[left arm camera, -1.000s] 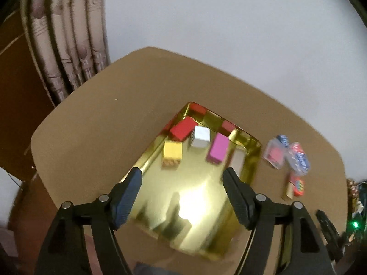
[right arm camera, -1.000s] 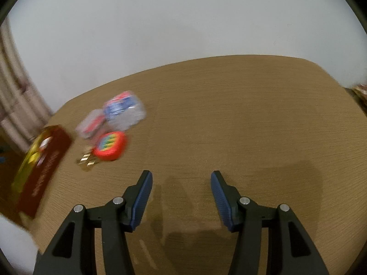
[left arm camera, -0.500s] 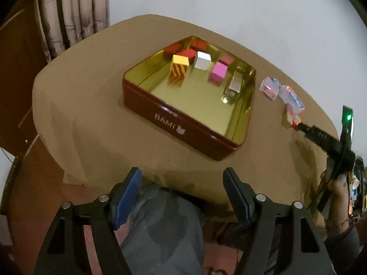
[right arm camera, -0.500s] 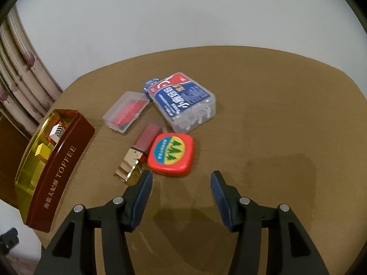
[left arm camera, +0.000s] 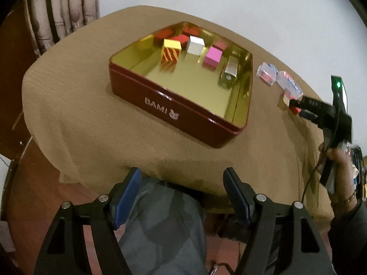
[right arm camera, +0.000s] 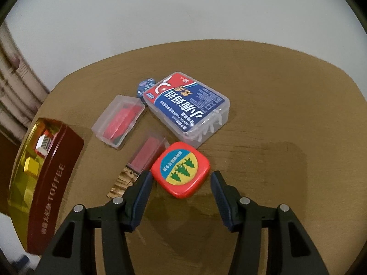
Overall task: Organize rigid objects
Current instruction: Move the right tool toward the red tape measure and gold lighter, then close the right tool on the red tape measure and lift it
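A red square case with a green tree label (right arm camera: 181, 169) lies on the brown table. My right gripper (right arm camera: 181, 180) is open, its fingertips flanking the case's near half without pressing it. Behind the case lie a red clear-capped piece (right arm camera: 148, 154), a small clear box with red contents (right arm camera: 119, 120) and a clear box with a blue and red label (right arm camera: 185, 105). The dark red tin (left arm camera: 160, 107) holds yellow-striped (left arm camera: 170, 52), white (left arm camera: 195, 44) and pink (left arm camera: 213, 57) blocks. My left gripper (left arm camera: 182, 176) hangs open and empty off the table's near edge.
A silver clip-like item (left arm camera: 230, 71) and red blocks (left arm camera: 181, 37) also sit in the tin (right arm camera: 55, 176). A small blue dotted item (right arm camera: 145, 86) lies behind the labelled box. A person's trouser leg (left arm camera: 165, 224) is under my left gripper. A curtain (left arm camera: 64, 11) hangs at the left.
My left gripper pulled back from above the tin to beyond the table's near edge. My right gripper swung left across the table until the red case came between its fingertips.
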`<state>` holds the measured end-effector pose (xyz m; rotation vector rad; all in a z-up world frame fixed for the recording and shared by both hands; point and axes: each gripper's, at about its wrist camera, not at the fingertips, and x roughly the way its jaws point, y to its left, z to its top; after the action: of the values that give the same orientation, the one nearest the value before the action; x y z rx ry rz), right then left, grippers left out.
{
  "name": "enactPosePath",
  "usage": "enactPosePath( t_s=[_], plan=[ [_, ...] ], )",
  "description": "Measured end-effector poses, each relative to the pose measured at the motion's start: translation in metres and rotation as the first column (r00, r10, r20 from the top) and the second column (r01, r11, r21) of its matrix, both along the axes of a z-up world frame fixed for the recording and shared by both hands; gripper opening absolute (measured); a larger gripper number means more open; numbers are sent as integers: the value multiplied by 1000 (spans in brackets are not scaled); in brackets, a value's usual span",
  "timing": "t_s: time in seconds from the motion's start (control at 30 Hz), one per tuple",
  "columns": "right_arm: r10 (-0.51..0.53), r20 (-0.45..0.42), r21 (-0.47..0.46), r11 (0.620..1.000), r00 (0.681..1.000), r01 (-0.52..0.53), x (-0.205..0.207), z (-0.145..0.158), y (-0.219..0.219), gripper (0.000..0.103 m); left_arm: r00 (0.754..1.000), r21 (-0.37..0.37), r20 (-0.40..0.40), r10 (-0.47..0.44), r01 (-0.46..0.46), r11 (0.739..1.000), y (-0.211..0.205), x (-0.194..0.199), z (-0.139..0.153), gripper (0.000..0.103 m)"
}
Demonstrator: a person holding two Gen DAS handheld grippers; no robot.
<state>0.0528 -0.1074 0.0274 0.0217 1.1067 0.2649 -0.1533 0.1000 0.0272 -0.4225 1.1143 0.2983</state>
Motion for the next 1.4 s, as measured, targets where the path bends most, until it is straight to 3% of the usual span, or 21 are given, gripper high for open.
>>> enactPosePath(
  t_s=[0.27, 0.43, 0.8, 0.83, 0.87, 0.9, 1.0, 1.07, 1.13, 1.17, 1.2, 1.27, 1.4],
  plan=[
    [-13, 11, -23, 1000, 1000, 13, 10, -1, 2, 55, 999, -16, -34, -5, 4, 1000, 4, 1, -9, 71],
    [90, 48, -88, 992, 995, -86, -3, -1, 1, 48, 999, -36, -45, 15, -17, 999, 9, 0, -13, 71],
    [91, 18, 51, 995, 996, -92, -47, 15, -53, 45, 998, -30, -66, -9, 7, 1000, 0, 2, -16, 72],
    [92, 24, 52, 994, 995, -94, -53, 18, -57, 40, 998, -31, -67, -8, 5, 999, 0, 2, -16, 72],
    [92, 24, 55, 994, 995, -93, -55, 19, -58, 6, 998, -31, -66, -6, 4, 999, 1, 1, -16, 73],
    [87, 18, 57, 995, 996, -88, -57, 20, -60, 0, 998, -31, -67, -5, 3, 1000, 1, 1, -16, 73],
    [85, -8, 39, 996, 996, -84, -59, 13, -53, 0, 997, -39, -76, -9, 6, 999, 1, 2, -18, 73],
    [77, -46, 78, 994, 996, -73, -56, 3, -59, 1, 997, -41, -73, -13, 10, 999, 0, 1, -17, 73],
    [63, -23, 115, 992, 998, -60, -59, 7, -67, 6, 998, -25, -60, -12, 10, 1000, -1, -1, -13, 73],
    [70, -4, 123, 990, 998, -69, -60, 11, -69, 22, 999, -17, -54, -10, 9, 1000, -1, -1, -12, 73],
    [83, 8, 127, 988, 997, -83, -60, 16, -69, 47, 999, -14, -51, -10, 9, 1000, -1, -1, -12, 73],
    [107, 33, 91, 990, 994, -110, -53, 26, -61, 67, 998, -21, -64, -14, 13, 1000, -1, 0, -15, 73],
    [130, 103, 6, 991, 986, -131, -34, 45, -27, 68, 996, -35, -91, -12, 9, 999, 1, 2, -22, 73]
  ],
)
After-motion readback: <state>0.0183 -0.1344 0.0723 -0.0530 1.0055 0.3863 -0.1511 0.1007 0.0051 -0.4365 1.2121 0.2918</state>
